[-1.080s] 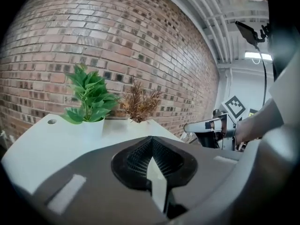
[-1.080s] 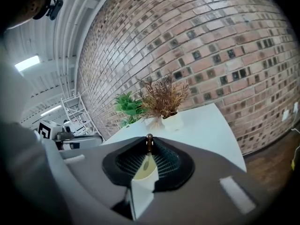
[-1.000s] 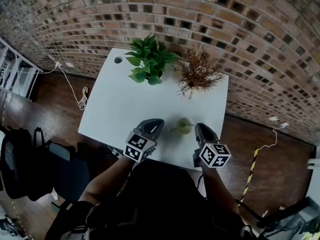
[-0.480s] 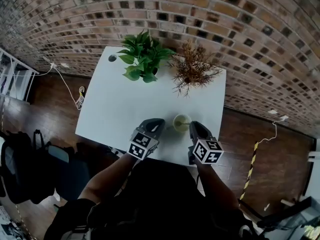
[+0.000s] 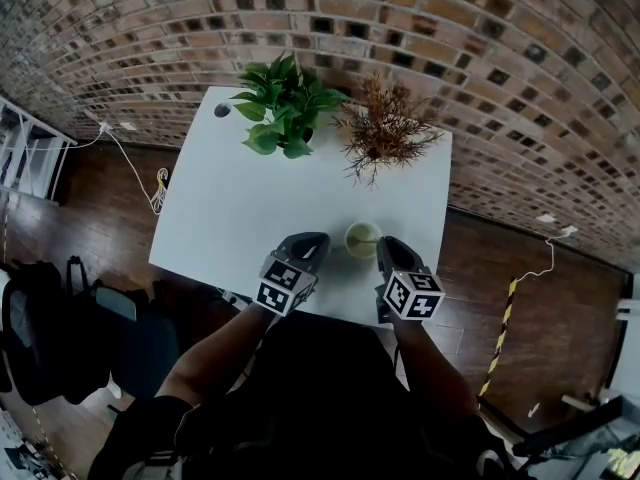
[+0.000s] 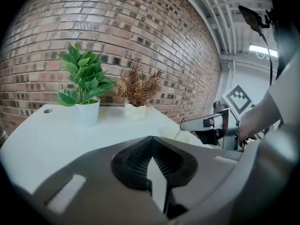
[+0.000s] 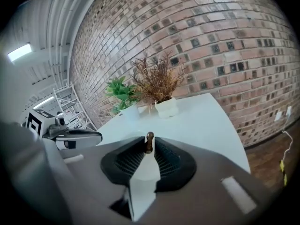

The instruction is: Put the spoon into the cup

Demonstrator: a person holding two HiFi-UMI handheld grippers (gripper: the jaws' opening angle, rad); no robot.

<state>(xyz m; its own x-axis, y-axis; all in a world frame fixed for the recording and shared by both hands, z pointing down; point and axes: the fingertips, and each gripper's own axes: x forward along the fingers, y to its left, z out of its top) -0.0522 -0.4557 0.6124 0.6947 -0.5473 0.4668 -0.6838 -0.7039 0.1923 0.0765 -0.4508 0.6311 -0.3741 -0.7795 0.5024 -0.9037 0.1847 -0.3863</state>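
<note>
A pale green cup stands near the front edge of the white table, between my two grippers. My right gripper is at the cup's right side. Its jaws are opening, and the brown tip of the spoon's handle stands between the pad tips, which still lie against it. The spoon's lower part and the cup are hidden below the jaws in the right gripper view. My left gripper hangs just left of the cup, shut with nothing in it. The left gripper view shows the cup's rim beside the right gripper's finger.
A green plant in a white pot and a dried brown plant stand at the table's far side by the brick wall. A cable hole is in the far left corner. A dark chair stands left of the person.
Both grippers have come down a little toward the table. The right gripper now sits closer against the cup's right side.
</note>
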